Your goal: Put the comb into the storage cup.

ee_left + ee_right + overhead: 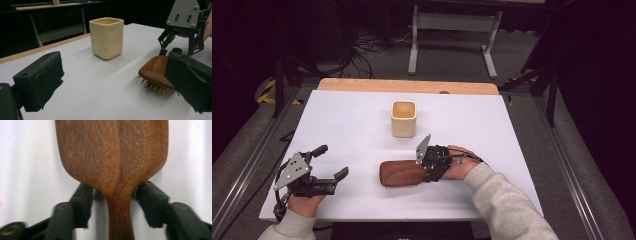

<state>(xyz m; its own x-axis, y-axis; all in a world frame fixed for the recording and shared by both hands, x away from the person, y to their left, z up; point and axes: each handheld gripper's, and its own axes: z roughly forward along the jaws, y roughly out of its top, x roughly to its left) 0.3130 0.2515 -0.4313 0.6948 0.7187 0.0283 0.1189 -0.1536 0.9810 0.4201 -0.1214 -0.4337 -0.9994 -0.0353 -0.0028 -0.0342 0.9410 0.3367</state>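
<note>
A brown wooden hairbrush (399,173) lies bristles down on the white table (342,125), its handle pointing right. My right gripper (428,173) straddles the neck where the handle meets the head. In the right gripper view the brush (112,152) runs up the middle and the two black pads (83,200) stand either side of the thin handle with small gaps, so the right gripper (113,195) is open around it. My left gripper (332,161) rests near the front left, open and with nothing in it. From the left gripper view the brush (156,70) shows its bristles beneath the right gripper (177,52).
A cream square cup (404,119) stands upright behind the brush, mid-table, also seen as the cup (107,37) in the left gripper view. A wooden strip (407,86) borders the table's far edge. A grey metal stand (452,30) and cables sit on the floor beyond.
</note>
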